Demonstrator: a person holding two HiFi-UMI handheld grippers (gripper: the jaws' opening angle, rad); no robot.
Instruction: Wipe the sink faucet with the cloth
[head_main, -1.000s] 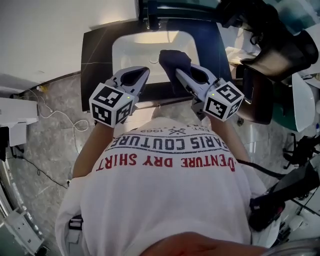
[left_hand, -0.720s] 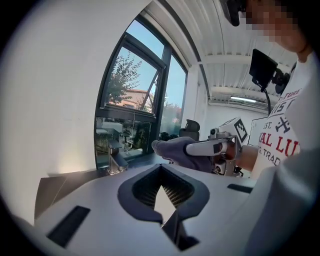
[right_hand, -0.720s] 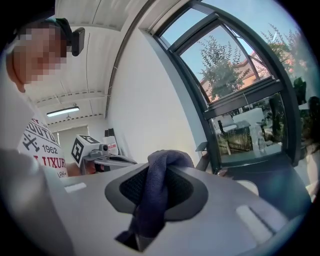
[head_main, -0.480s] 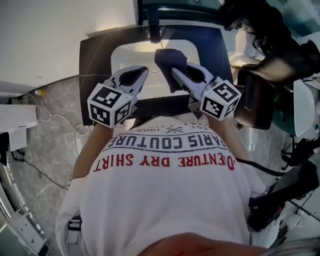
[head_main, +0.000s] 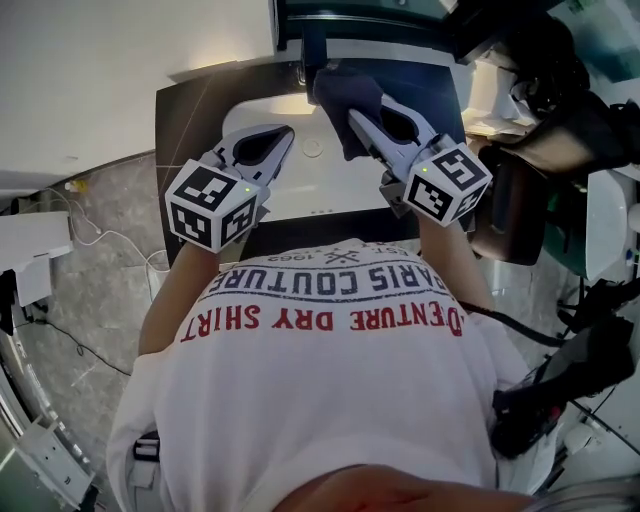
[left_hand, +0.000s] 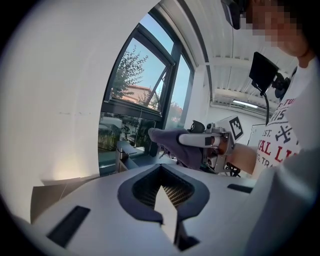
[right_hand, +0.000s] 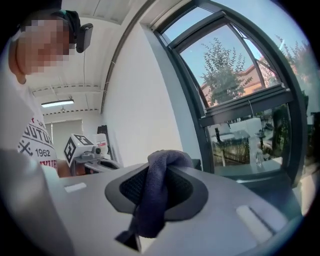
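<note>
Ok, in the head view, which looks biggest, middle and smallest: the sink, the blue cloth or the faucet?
Largest to smallest:
1. sink
2. cloth
3. faucet, though only a small dark part of it shows.

head view: steeply down over sink (head_main: 300, 185) | left gripper view: faces right gripper (left_hand: 185, 142) | right gripper view: faces left gripper (right_hand: 112, 165) | both: window (left_hand: 145, 90) (right_hand: 240, 85)

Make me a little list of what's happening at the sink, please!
Right gripper: shut on the dark cloth
Left gripper: jaws together, holding nothing
Faucet: dark, at the back of the white sink
Cloth position: held up beside the faucet; cannot tell if they touch
Left gripper position: over the sink's left side
</note>
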